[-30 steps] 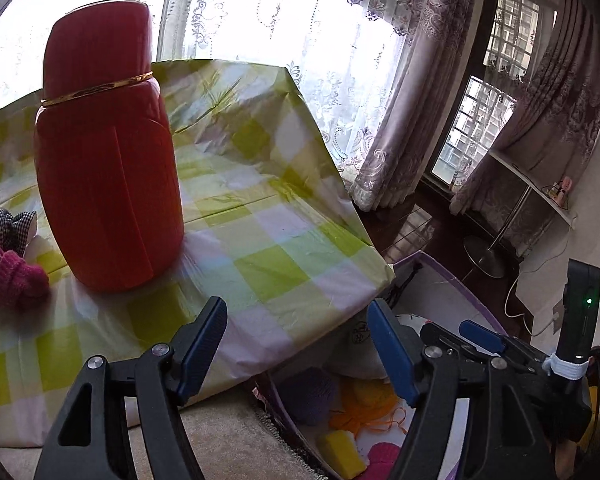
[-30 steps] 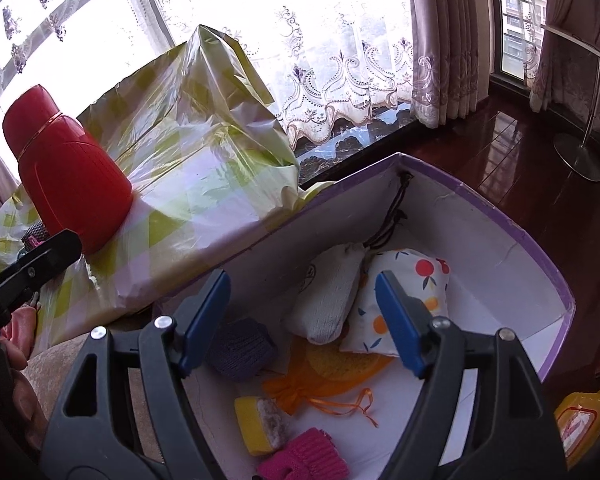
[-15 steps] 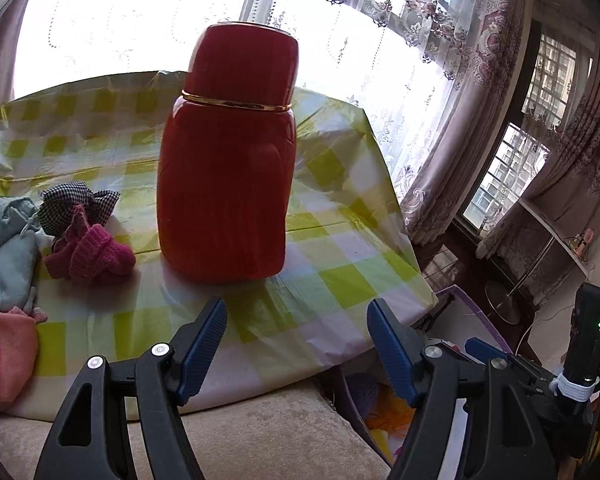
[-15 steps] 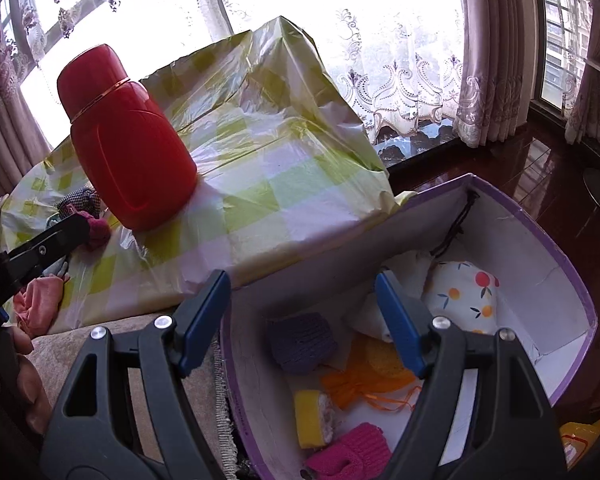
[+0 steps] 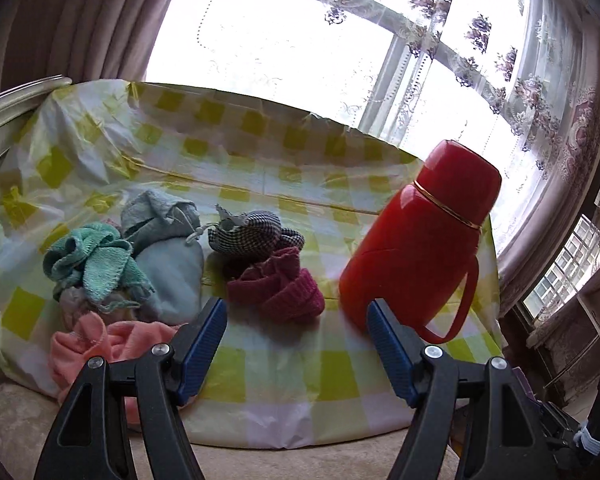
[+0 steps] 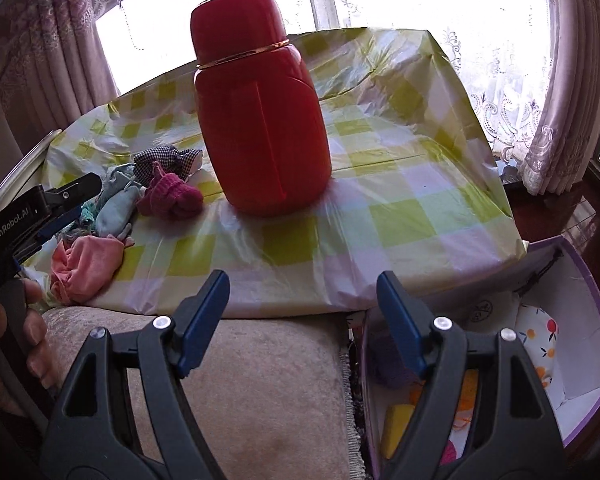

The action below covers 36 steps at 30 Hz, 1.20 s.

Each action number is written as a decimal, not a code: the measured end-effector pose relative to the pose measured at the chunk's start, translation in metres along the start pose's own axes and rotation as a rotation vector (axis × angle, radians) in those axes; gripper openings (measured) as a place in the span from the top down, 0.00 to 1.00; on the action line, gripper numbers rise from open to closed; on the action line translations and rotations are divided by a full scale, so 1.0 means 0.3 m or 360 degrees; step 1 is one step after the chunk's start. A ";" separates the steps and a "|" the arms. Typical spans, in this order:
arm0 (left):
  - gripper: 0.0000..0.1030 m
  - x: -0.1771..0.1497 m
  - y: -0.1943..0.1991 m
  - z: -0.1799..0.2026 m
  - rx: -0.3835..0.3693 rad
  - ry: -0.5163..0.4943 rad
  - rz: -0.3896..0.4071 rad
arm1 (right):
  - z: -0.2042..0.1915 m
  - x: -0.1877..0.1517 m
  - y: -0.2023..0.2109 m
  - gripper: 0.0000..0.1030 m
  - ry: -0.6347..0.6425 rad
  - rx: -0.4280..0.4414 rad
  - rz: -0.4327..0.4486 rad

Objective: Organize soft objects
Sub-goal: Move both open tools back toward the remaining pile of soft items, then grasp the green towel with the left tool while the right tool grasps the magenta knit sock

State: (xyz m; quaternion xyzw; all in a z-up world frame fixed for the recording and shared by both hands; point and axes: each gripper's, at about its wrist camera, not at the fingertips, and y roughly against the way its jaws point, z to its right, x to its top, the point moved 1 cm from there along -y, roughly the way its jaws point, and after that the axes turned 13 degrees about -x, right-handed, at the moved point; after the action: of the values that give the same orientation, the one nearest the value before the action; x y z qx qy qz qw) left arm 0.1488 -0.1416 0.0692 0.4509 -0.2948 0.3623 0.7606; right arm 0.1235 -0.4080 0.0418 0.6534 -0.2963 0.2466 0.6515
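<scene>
Step judged: next pickup. Soft pile [image 5: 168, 264] is seen left of flask [image 5: 416, 248]. Left gripper [image 5: 296, 344] is held wide, empty; right gripper [image 6: 302, 320] opening, empty. Reach and closing on one item needed.

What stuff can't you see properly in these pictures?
- Purple box: right wrist view, cut off by the picture edge; the right tongs cover part of its contents. The left wrist view barely shows it.
- Pink cloth: left wrist view, partly behind the left tongs.
- Grey bundle: left wrist view, mostly under the green knit cloth.
- Outside the window: both views, washed out by glare.
</scene>
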 end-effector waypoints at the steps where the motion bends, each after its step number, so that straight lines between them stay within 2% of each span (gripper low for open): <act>1: 0.29 0.011 0.015 -0.035 0.0045 0.0019 0.0025 | -0.026 0.007 -0.001 0.21 0.0028 0.0012 0.0002; 7: 0.29 0.069 0.097 -0.226 0.0257 0.0114 0.0145 | -0.171 0.036 -0.020 0.21 0.0167 0.0079 0.0013; 14: 0.29 0.104 0.153 -0.429 0.0407 0.0308 0.0202 | -0.346 0.077 -0.066 0.21 0.0315 0.0135 0.0051; 19: 0.29 0.119 0.111 -0.536 0.0402 0.0474 0.0132 | -0.462 0.102 -0.132 0.21 0.0403 0.0141 0.0056; 25: 0.29 0.125 0.023 -0.585 0.0387 0.0598 0.0006 | -0.569 0.138 -0.206 0.20 0.0503 0.0110 0.0077; 29: 0.29 0.120 -0.028 -0.610 0.0402 0.0622 -0.0039 | -0.619 0.166 -0.253 0.21 0.0536 0.0064 0.0106; 31: 0.29 0.112 -0.047 -0.621 0.0368 0.0626 -0.0048 | -0.643 0.180 -0.273 0.21 0.0555 0.0034 0.0136; 36: 0.50 0.095 -0.082 -0.615 0.0306 0.0576 -0.0049 | -0.693 0.201 -0.352 0.21 0.0595 -0.0016 0.0127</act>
State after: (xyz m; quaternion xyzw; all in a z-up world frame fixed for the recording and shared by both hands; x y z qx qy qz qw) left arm 0.2074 0.0243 0.0023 0.4534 -0.1105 0.4523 0.7601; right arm 0.2539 -0.2071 0.0163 0.5807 -0.1970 0.3877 0.6882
